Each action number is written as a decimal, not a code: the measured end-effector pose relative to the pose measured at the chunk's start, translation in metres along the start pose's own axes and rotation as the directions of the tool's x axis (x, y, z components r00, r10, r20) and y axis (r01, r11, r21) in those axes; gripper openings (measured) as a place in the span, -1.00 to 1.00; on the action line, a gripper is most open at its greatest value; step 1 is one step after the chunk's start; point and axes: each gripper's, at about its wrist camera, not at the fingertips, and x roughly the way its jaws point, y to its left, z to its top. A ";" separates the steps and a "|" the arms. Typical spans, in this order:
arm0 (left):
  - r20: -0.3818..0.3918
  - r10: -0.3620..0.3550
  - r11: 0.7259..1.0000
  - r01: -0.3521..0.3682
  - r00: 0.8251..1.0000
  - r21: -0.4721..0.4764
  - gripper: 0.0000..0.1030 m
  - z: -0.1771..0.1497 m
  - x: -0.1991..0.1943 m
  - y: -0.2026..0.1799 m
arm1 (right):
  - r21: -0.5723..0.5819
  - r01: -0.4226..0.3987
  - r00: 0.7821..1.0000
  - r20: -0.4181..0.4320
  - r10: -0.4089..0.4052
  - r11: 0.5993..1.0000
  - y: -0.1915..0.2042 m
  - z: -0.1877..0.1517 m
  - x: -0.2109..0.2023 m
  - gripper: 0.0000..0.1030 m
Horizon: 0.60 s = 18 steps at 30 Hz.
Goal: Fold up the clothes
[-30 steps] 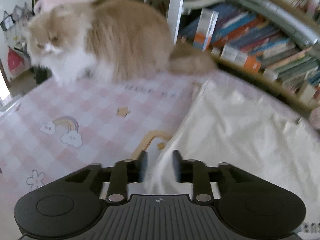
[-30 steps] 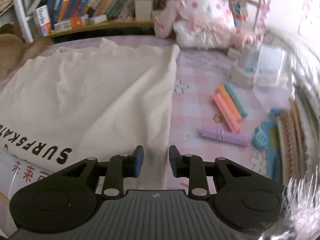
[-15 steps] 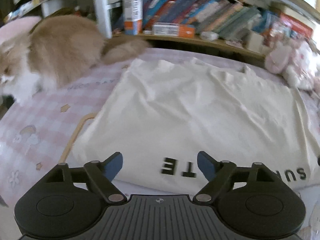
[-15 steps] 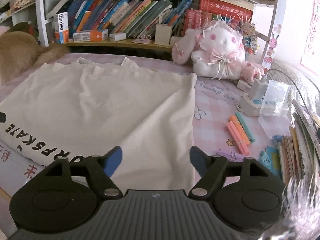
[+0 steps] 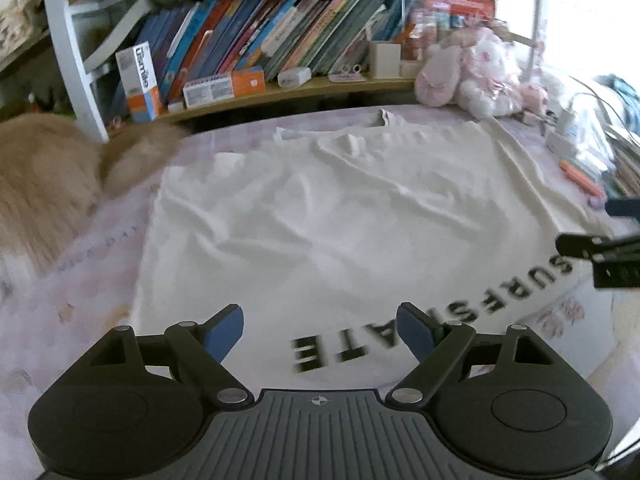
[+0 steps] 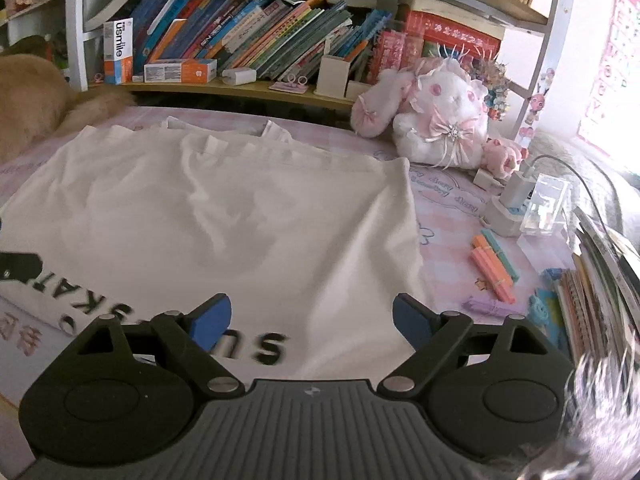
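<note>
A cream T-shirt [image 5: 340, 216] with black lettering lies folded over on the pink checked table; it also shows in the right wrist view [image 6: 224, 216]. My left gripper [image 5: 320, 334] is open and empty above the shirt's near edge with the letters. My right gripper [image 6: 312, 320] is open and empty above the shirt's near right corner. The right gripper's fingers [image 5: 592, 246] show at the right edge of the left wrist view.
A fluffy ginger cat [image 5: 44, 184] sits at the table's left. A bookshelf [image 6: 248, 48] runs along the back. A pink plush rabbit [image 6: 436, 120], a charger [image 6: 516, 196], coloured sticks [image 6: 494, 264] and stacked books [image 6: 592, 292] lie right of the shirt.
Both grippers went from nearly shut at the shirt's side edges to wide open, letting go of the cloth. Both drew back and turned toward the shirt's middle.
</note>
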 end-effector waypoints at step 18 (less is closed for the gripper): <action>-0.027 -0.200 0.885 0.169 0.979 -0.433 0.67 -0.035 0.005 0.198 | -0.323 -0.273 0.961 -0.053 0.270 0.906 0.217 0.028 -0.027 0.46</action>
